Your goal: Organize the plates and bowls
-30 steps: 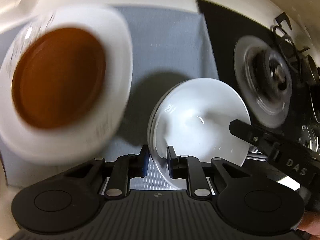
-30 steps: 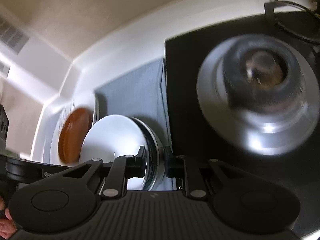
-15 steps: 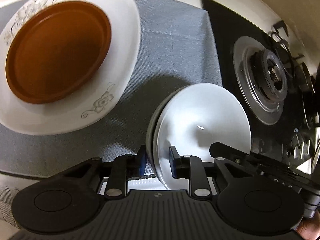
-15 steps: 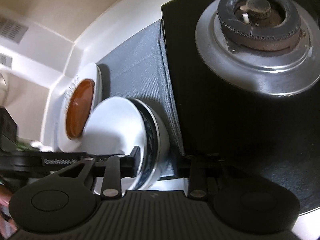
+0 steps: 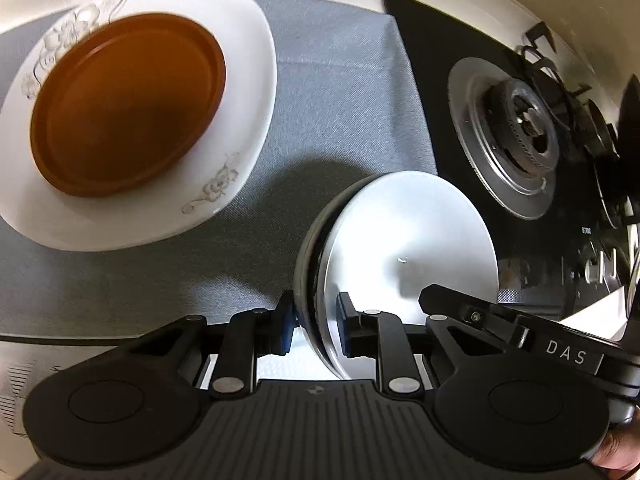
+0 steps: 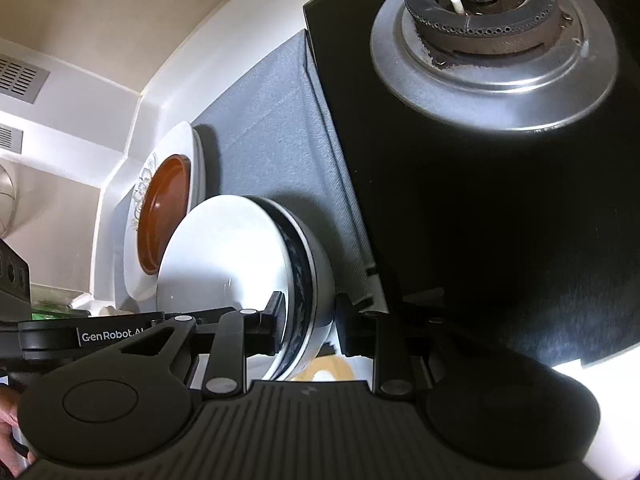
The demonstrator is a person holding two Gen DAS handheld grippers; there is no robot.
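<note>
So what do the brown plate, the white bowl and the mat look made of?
Brown plate: matte, no glare, probably plastic or unglazed clay. White bowl: glossy with a bright glint, likely glazed ceramic. Mat: grey woven fabric, fine diagonal weave visible.

Floral plate's point(image 5: 248, 64) left edge cropped, blurred

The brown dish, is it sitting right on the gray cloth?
No, the brown dish sits on top of the white flowered plate, and that plate is what rests on the gray cloth.
</note>
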